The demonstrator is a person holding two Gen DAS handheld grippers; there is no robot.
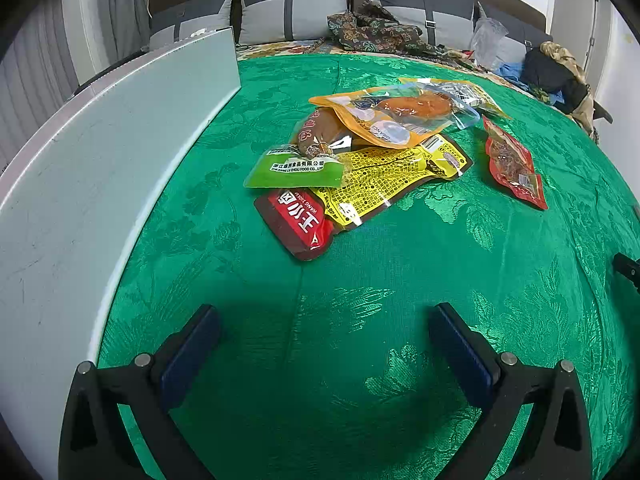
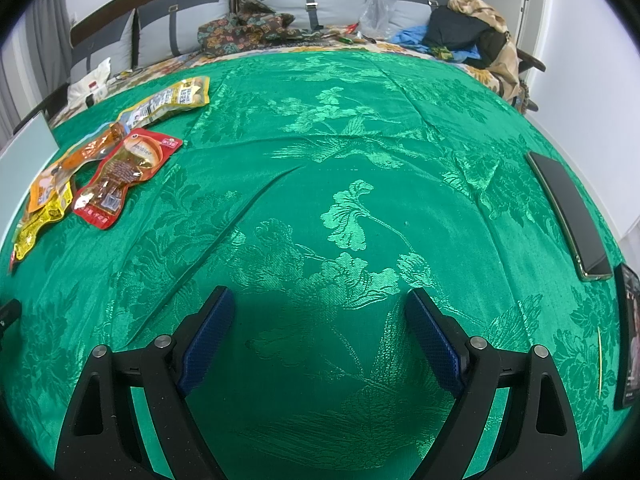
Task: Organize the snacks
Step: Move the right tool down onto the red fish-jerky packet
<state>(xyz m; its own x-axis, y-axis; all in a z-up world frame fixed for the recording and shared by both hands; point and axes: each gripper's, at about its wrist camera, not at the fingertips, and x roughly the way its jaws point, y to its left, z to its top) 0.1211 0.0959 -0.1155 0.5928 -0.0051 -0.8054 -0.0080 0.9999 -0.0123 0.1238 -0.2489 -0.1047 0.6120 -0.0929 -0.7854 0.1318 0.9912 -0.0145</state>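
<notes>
My matt black plastic left gripper (image 1: pixel 324 320) and right gripper (image 2: pixel 320 304), with textured blue pads (image 2: pixel 434 340) and dull metal pins, hang over a shiny green woven tablecloth (image 2: pixel 360 160) bearing glossy crinkled plastic snack packets (image 1: pixel 372 152), a smooth pale board (image 1: pixel 100 152) and a glossy black phone (image 2: pixel 568 212).

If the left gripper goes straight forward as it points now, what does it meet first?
Probably the red packet, the nearest of the snack pile; only bare green cloth lies before it. Depth is uncertain.
</notes>
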